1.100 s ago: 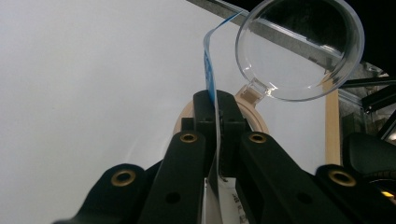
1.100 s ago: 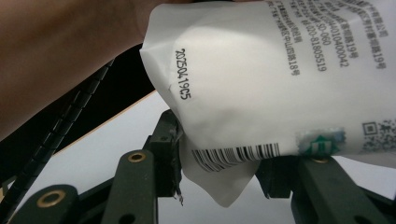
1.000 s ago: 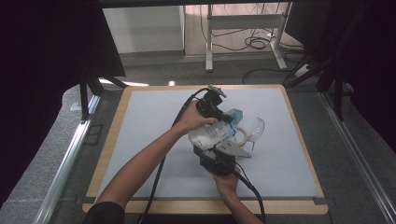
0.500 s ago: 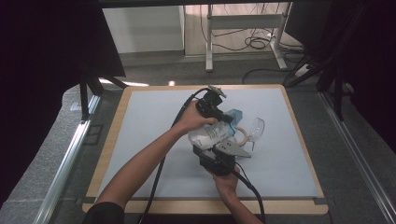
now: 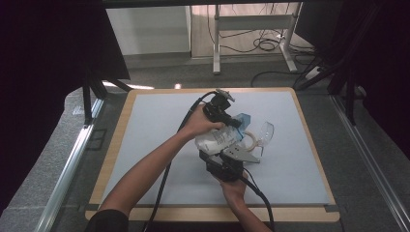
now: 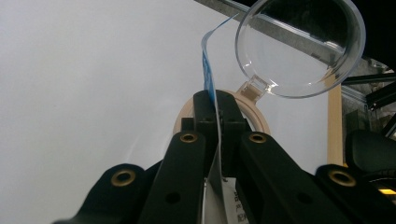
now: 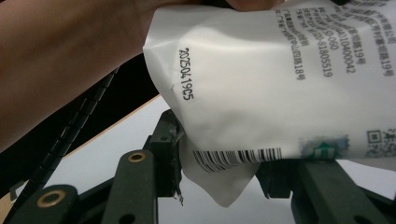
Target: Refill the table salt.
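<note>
My left gripper pinches the pouch top edge; my right gripper clamps its bottom corner, above the table's middle, beside a clear-lidded jar.

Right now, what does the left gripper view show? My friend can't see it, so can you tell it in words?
The left gripper has its two black jaws shut on the thin blue-and-white edge of a pouch. Just past the jaws, a beige ring lies on the pale table, with a clear round lid hinged to it and flipped open.

Grey floor around the table, cables under a desk frame
</note>
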Motion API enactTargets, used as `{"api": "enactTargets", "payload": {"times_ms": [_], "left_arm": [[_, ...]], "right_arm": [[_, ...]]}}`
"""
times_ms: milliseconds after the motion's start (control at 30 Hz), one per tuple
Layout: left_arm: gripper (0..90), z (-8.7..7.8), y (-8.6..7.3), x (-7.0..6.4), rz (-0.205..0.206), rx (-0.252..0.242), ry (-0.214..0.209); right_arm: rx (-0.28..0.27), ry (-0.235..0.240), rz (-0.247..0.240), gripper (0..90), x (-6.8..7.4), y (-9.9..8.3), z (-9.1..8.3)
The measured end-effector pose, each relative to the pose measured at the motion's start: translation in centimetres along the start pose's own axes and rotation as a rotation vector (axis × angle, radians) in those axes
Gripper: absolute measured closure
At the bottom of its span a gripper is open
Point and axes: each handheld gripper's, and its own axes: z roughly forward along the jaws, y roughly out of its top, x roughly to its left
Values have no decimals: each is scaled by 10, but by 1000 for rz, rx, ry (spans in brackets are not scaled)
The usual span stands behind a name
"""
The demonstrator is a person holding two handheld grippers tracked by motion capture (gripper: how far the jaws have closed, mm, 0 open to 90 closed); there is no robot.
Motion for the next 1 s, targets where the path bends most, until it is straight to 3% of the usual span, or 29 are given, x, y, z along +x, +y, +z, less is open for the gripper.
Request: {"api": "enactTargets", "payload": {"times_ms": [1000], "left_arm": [[896, 0, 0, -2, 4, 1, 0]], "right_arm": [[-7, -2, 7, 573, 2, 1, 0]]}}
